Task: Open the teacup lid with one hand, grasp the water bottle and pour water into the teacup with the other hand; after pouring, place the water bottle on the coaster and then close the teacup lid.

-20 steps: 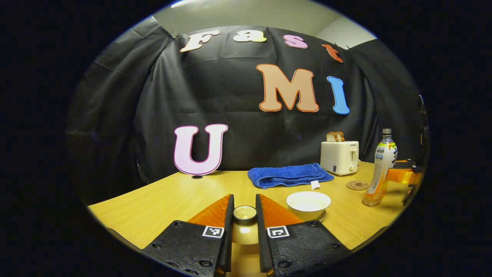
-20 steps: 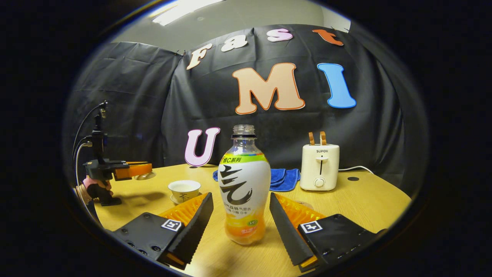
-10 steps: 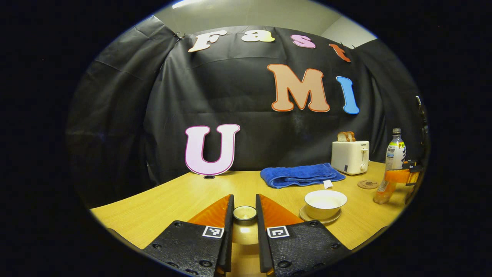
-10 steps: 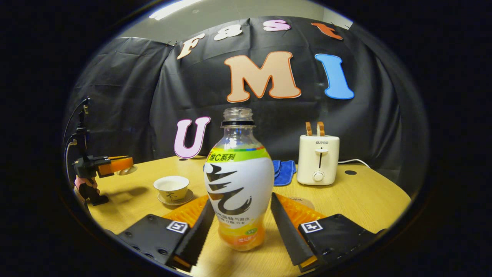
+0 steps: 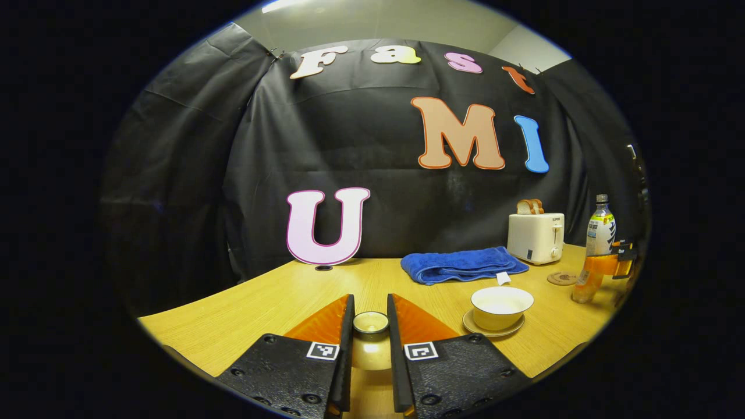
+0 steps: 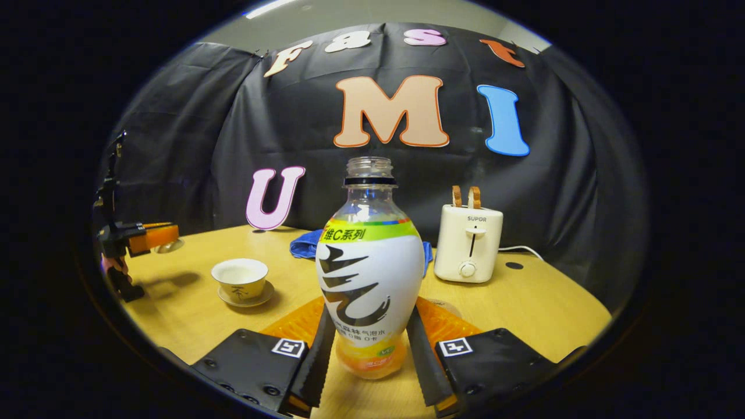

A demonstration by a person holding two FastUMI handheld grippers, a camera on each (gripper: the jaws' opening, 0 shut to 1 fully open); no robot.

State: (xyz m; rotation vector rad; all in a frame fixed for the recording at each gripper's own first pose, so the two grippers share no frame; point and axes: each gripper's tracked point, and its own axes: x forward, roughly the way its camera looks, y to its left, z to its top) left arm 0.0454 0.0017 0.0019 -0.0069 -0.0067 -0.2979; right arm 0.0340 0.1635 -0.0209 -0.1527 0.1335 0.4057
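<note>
Wood tabletop (image 6: 541,302), black cloth wall (image 5: 192,174) behind — left gripper (image 5: 370,326) fingers clamp teacup lid (image 5: 371,322); right gripper (image 6: 368,343) fingers squeeze water bottle (image 6: 369,273).

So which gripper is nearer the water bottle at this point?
Right. The right gripper has the water bottle between its fingers, both pressing its lower body. The left gripper is across the table, past the teacup, holding the teacup lid.

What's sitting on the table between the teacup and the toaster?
In the left gripper view, the folded blue towel lies between the teacup and the toaster, farther back toward the wall.
</note>
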